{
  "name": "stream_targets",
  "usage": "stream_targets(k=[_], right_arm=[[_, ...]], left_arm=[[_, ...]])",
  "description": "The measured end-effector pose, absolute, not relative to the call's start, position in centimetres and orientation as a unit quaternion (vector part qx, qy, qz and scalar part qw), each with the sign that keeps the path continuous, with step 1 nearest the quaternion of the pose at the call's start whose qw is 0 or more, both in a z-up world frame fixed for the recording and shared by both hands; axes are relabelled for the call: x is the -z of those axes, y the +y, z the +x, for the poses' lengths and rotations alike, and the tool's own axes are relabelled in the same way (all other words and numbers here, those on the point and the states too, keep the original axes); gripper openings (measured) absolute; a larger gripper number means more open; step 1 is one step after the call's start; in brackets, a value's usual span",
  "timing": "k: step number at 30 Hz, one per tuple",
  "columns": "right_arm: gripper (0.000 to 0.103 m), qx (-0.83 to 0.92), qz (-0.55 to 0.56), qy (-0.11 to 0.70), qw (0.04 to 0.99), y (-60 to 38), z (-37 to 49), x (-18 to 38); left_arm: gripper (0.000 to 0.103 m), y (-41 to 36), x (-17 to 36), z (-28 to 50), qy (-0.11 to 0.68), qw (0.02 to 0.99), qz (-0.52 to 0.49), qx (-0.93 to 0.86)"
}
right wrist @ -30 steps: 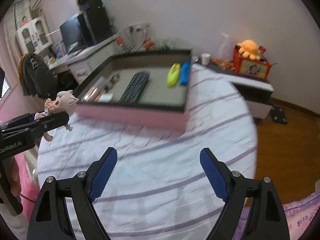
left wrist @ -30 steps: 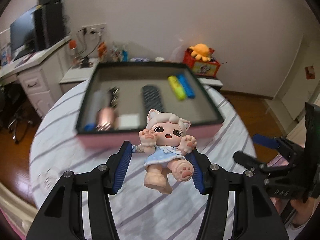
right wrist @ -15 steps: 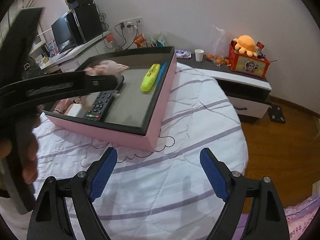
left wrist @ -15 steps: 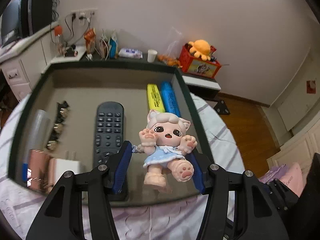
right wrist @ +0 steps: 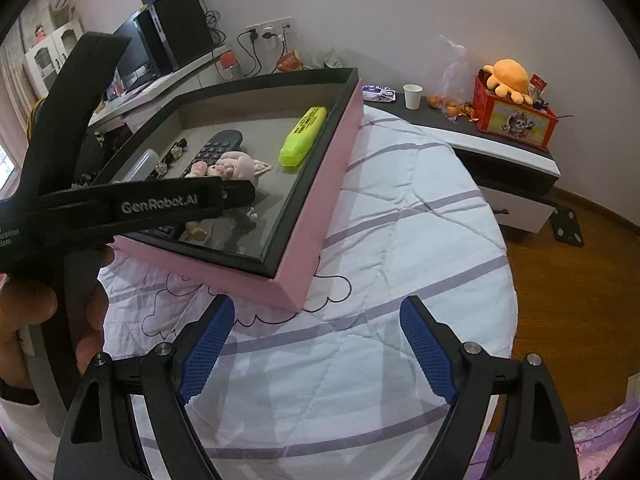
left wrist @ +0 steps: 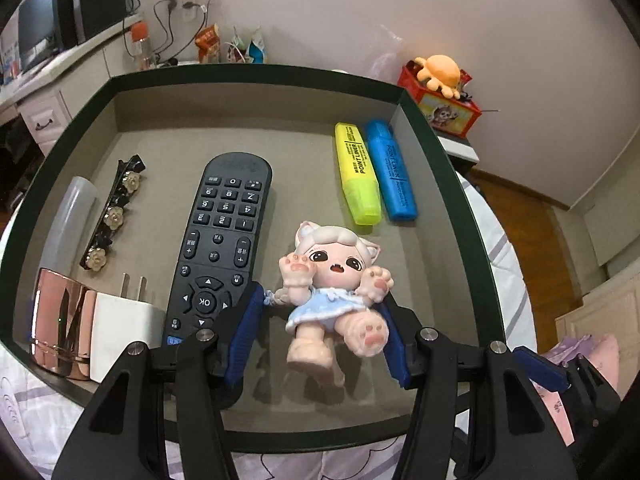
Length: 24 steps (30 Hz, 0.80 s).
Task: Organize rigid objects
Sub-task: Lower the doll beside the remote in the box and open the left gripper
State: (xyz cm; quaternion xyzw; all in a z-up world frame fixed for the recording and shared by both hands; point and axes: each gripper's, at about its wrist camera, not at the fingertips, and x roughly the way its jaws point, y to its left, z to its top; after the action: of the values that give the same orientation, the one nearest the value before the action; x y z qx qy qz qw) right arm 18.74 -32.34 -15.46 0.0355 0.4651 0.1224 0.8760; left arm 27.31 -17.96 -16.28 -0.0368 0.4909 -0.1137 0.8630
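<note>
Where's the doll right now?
Left wrist view: doll clamped in the left hand-held gripper over the tray, between remote and highlighters.

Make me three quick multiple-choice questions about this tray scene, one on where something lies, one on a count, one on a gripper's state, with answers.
1. The black remote control lies: A in the pink-sided tray; B on the striped bedsheet; C on the floor.
2. Highlighter pens in the tray: A one; B two; C four.
3. The left gripper is: A empty; B shut on the cat-eared doll figurine; C holding a paper cup.

Answers: 1 A, it rests on the tray's grey floor. 2 B, one yellow, one blue. 3 B, its blue pads clamp the doll.
</note>
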Motion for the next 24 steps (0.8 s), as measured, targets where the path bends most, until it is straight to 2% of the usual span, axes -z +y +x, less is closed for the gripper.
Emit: stream_targets(k=[6,8,9,17,24], right_arm=[[0.086,-0.124,0.03,0.474,0.871,-31.9,18.7,15.6],[0.086,-0.121,0.026,0.476,0.871,-31.8,18.6,15.6],[0.086,-0.121,0.025,0.477,0.87,-31.6,18.6,15.5],[0.086,-0.118,0.014,0.48,0.869,-30.6,17.6,14.4],[0.086,-0.112,0.003,0.466,0.878,-29.1,16.5,12.0]], left_arm=[[0.061,-17.9,15.5,26.9,0.496,0.861,-0.035,0.111],[0.075,-17.8,14.7,26.3,0.49,0.864,-0.033,0.114],[0.079,-17.8,14.5,26.2,0.487,0.866,-0.03,0.113],[0.096,-15.5,11.3,23.0,0.457,0.882,-0.013,0.114],[0.102,-11.1,8.4,20.5,0.408,0.909,0.038,0.07]])
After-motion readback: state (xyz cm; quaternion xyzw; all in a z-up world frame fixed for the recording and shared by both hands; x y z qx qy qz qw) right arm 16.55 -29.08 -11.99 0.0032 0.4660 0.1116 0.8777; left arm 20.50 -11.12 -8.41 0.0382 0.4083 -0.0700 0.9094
